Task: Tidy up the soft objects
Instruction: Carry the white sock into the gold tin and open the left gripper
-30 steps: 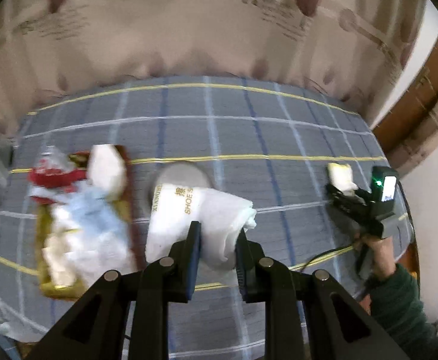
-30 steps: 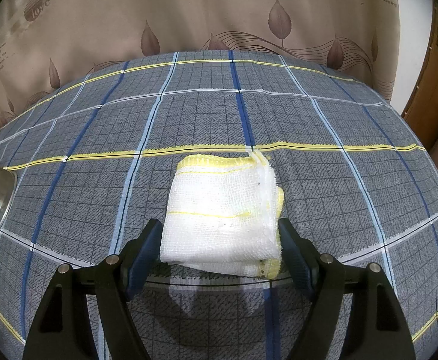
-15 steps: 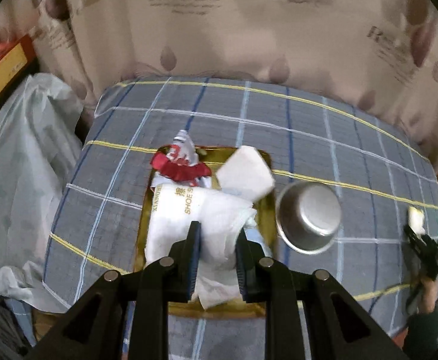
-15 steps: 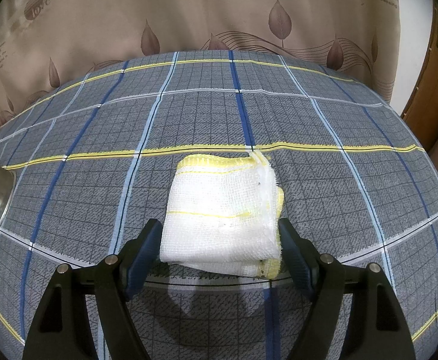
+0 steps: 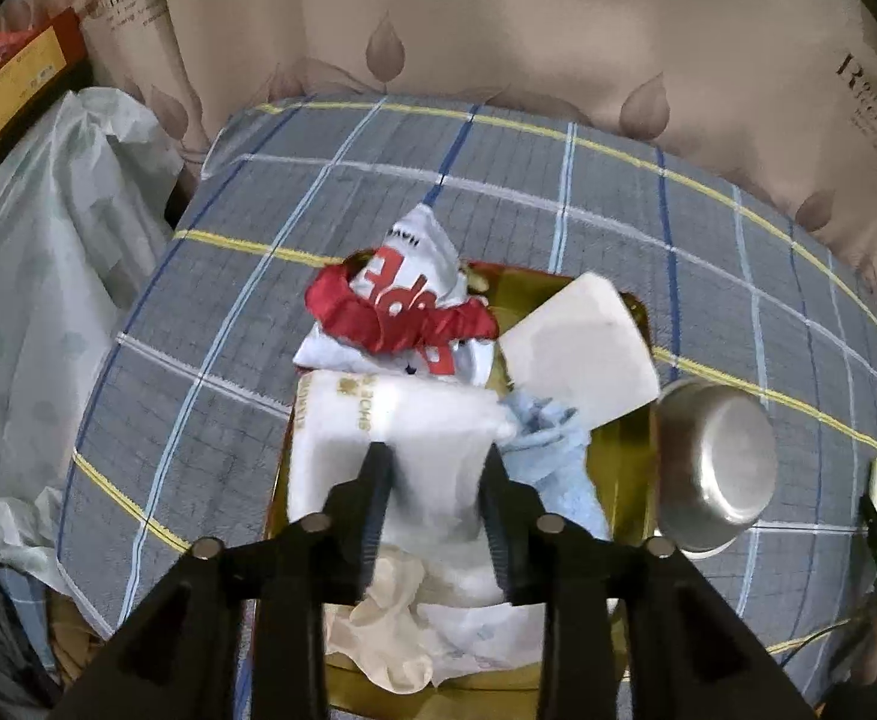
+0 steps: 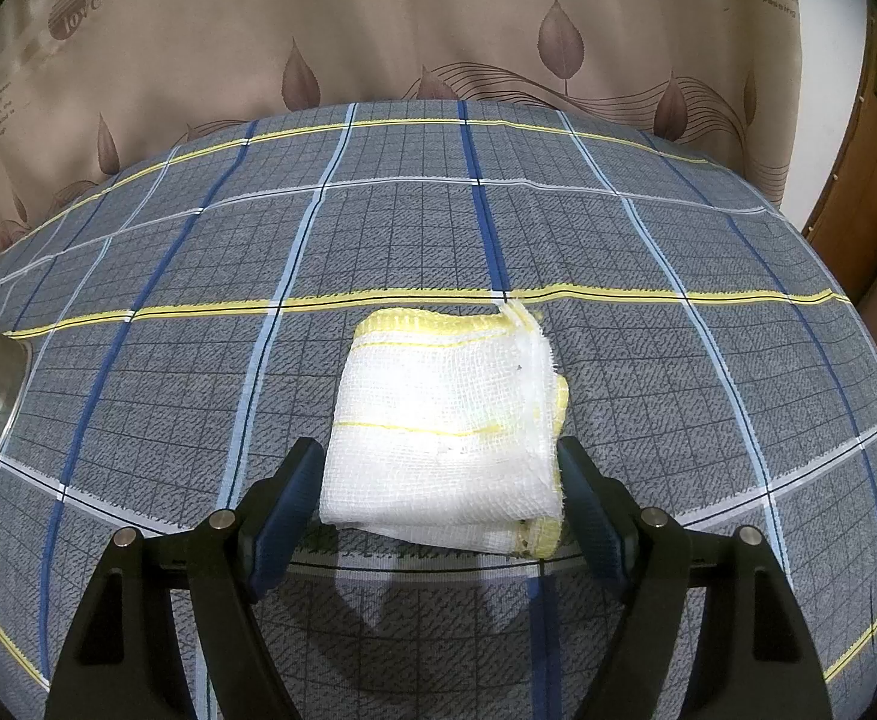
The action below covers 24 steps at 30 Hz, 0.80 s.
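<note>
Carried from the bare cloth near the steel bowl [image 5: 715, 468], the white shoe bag [image 5: 402, 438] now lies over the gold tray [image 5: 624, 450], atop the red-and-white bag [image 5: 405, 312]. Left gripper [image 5: 435, 480] jaws have just been opening; bag still between them, contact unclear. Right gripper [image 6: 441, 501] stands released, straddling the folded yellow-edged gauze cloth [image 6: 447, 426] on the plaid tablecloth [image 6: 678, 360].

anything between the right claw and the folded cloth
Nothing visible. The right claw is open, its fingers on either side of the folded cloth, which lies flat on the checked tablecloth. Only narrow gaps remain at each side.
</note>
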Tool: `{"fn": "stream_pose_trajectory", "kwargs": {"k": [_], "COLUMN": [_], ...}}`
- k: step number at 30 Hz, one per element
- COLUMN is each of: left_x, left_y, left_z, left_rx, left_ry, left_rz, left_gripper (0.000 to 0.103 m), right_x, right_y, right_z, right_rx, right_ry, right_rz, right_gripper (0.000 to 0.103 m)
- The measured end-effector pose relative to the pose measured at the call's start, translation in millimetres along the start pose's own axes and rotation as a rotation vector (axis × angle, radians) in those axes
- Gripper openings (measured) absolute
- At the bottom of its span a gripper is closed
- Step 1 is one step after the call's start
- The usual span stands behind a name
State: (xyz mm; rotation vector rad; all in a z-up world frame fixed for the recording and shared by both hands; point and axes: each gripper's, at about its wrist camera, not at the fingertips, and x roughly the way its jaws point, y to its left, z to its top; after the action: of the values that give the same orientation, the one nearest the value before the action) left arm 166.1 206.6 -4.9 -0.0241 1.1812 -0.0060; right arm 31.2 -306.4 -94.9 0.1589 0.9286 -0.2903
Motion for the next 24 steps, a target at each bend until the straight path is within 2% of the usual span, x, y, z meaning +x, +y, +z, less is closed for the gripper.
{"fn": "stream_pose_trajectory", "kwargs": {"k": [1, 3, 6, 14, 19, 24], "left_x": [2, 6, 5, -23, -52, -75], "left_y": [0, 3, 7, 4, -4, -13], "left_z": [0, -1, -2, -5, -18, -46], "left_rx": [-0.002, -0.015, -0.024, 0.016, 0.064, 0.122], "left_ry": [0.006, 0.024, 0.022, -0.012, -0.082, -0.146], "left_rz": [0.004, 0.000, -0.015, -0.060, -0.032, 0.010], "left_gripper": [0.040, 0.045, 0.048, 0.048, 0.048, 0.048], "right_x": [0, 0, 0, 0, 1, 1], "right_y": [0, 0, 0, 0, 0, 0], "right_z": [0, 0, 0, 0, -1, -1], "right_rx": [0.000, 0.000, 0.000, -0.001, -0.001, 0.004], "right_ry": [0.000, 0.000, 0.000, 0.000, 0.000, -0.002], "right_rz": [0.000, 0.000, -0.001, -0.001, -0.001, 0.002], "right_gripper": [0.075, 0.075, 0.075, 0.075, 0.075, 0.073]}}
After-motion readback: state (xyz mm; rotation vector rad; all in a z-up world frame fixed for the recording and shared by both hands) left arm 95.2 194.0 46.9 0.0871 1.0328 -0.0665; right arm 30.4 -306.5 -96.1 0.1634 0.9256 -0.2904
